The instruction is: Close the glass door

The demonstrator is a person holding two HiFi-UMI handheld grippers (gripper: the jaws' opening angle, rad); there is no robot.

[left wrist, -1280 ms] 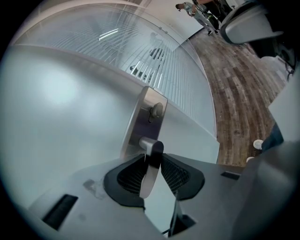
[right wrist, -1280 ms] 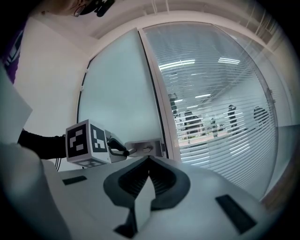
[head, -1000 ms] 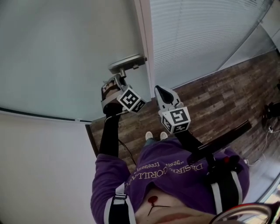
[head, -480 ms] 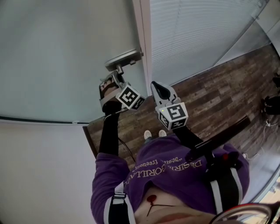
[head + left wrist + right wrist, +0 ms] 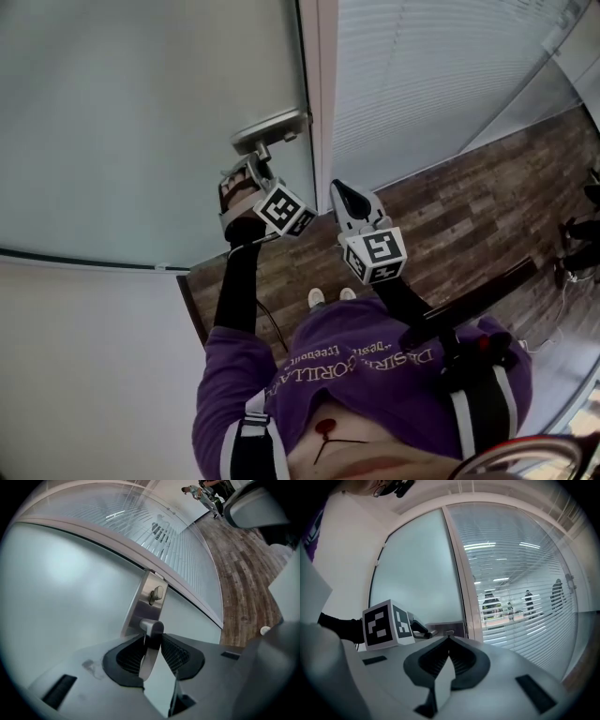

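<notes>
Desk: Grip first. What does the left gripper have?

Photographer: Its jaws are clamped part-way closed on the silver lever handle, which runs back between the pads. Above the lever, the metal lock plate carries a small thumb-turn.

Desk: And the right gripper?

Photographer: Its jaws are together with nothing between them. In the head view it hangs in the air just right of the left one, apart from the door.

Desk: Where is the glass door?

Photographer: The frosted leaf fills the upper left of the head view. Its handle edge is beside the white frame post, and the panel with blinds lies beyond. Whether the door is latched cannot be told.

Desk: Any change from a second ago?

Photographer: Very little. The left gripper stays on the handle and the right one stays shut and free. Handle, grippers and door edge sit almost where they did in the head view. The dark object at the right edge of the wood floor has slipped further out of view.
</notes>
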